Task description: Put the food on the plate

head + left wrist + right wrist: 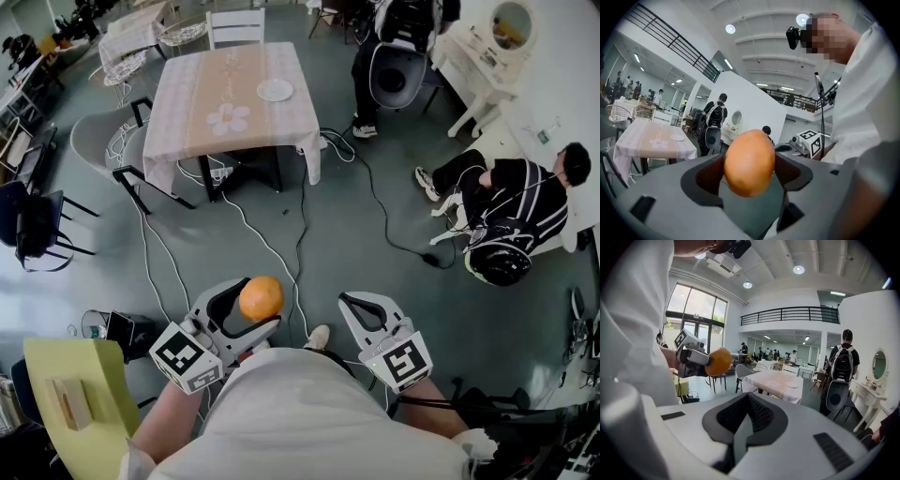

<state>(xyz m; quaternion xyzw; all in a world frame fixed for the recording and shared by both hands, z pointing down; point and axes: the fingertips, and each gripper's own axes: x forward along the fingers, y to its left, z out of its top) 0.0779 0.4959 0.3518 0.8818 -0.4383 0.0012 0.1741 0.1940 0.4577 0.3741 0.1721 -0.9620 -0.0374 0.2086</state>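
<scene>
An orange point(261, 298) sits between the jaws of my left gripper point(246, 309), which is shut on it close to my body; in the left gripper view the orange point(749, 162) fills the gap between the dark pads. My right gripper point(361, 311) is shut with nothing in it, its jaws pressed together point(740, 425). From the right gripper view the orange point(717, 361) shows at the left. A small white plate point(275, 90) lies on the far table point(202, 98) with the flower-print cloth, well ahead of both grippers. That plate point(792, 385) also shows in the right gripper view.
Cables point(302, 225) trail across the grey floor between me and the table. Chairs point(103, 141) stand left of the table, a yellow chair point(75, 398) is at my lower left. One person point(511, 211) sits at the right; another stands with a backpack point(394, 66) beyond the table.
</scene>
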